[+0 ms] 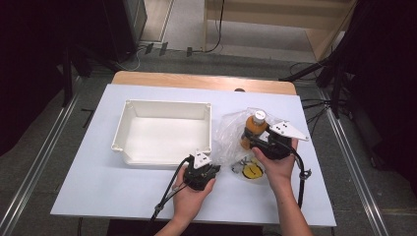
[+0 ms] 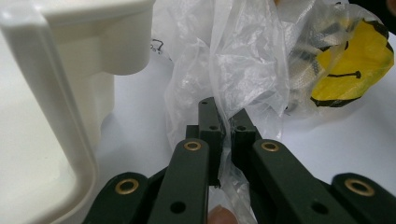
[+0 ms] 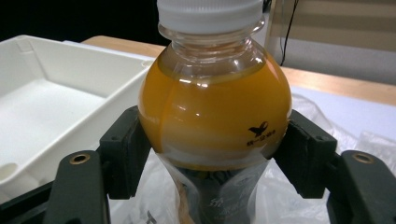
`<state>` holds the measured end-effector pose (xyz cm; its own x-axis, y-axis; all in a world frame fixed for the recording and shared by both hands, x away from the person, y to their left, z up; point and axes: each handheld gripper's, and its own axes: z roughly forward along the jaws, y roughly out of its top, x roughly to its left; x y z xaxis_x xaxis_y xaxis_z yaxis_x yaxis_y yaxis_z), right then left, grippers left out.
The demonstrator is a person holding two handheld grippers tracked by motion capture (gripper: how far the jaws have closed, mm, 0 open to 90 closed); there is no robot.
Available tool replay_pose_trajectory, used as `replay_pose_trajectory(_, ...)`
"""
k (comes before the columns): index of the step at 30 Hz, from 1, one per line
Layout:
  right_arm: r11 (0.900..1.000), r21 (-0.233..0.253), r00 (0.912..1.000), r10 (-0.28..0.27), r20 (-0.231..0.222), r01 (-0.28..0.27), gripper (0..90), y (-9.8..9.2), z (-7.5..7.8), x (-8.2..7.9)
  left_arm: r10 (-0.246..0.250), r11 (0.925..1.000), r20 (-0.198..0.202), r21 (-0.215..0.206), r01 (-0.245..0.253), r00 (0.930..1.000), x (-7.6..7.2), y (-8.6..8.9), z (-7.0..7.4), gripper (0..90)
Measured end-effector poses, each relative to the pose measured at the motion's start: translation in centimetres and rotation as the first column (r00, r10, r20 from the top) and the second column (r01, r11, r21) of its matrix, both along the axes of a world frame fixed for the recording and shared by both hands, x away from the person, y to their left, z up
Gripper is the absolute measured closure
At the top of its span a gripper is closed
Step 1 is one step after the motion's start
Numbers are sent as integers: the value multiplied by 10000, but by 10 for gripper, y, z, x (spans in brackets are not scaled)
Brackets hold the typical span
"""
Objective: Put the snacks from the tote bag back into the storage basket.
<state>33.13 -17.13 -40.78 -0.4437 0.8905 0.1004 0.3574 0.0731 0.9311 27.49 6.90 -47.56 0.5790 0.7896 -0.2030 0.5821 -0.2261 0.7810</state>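
Nearest the lens in the left gripper view, the left gripper (image 2: 223,135) has its two black jaws closed almost together on a fold of the clear plastic bag (image 2: 233,60), pinching the thin film just beside the corner of the white tray (image 2: 56,88). In the right gripper view the right gripper (image 3: 212,154) is clamped on the orange drink bottle (image 3: 215,112), one jaw on each side of its rounded shoulder, cap upright, with the bag crumpled beneath it and the tray off to one side.

From the high view the bottle (image 1: 254,129) stands upright in the mouth of the bag (image 1: 231,132), right of the tray (image 1: 129,147), while the left gripper (image 1: 204,167) holds the bag's near edge. A yellow smiley-face item (image 1: 253,170) lies inside the bag near the person's right hand; what it is made of is hard to tell through the wrinkled plastic.

The main risk is the curved, glossy shoulder: the jaws grip where the bottle bulges, so it could slide downward or tilt if it is lifted quickly. The film held by the left gripper is thin and could slip out or tear under a hard pull. If the bag clings to the bottle's base, it may rise with it and drag the smiley item across the table (image 1: 123,196).
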Motion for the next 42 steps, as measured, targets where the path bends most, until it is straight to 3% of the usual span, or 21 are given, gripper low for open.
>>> replay_pose_trajectory(18, 9994, 258, 9975, 207, 678, -225, 330, 7, 44, -20, 13, 10000, 10, -78, -13, 10000, 0, 0, 0, 837)
replay_pose_trajectory(22, 9992, 288, 9973, 265, 685, -286, 330, 8, 48, -23, -212, 9992, 352, -327, 223, 9992, -4, 3, 2, 763)
replay_pose_trajectory(29, 9991, 248, 9965, 313, 780, -333, 329, 10, 49, -24, -542, 9913, 550, -1173, 604, 9970, -11, 15, 6, 538)
replay_pose_trajectory(37, 9989, 366, 9963, 245, 818, -275, 329, 9, 51, -27, -646, 9889, 904, -1276, 759, 9938, -20, 36, 11, 341)
replay_pose_trajectory(42, 9989, 363, 9962, 280, 825, -310, 328, 10, 50, -28, -608, 9924, 1192, -995, 728, 9910, -25, 52, 13, 259)
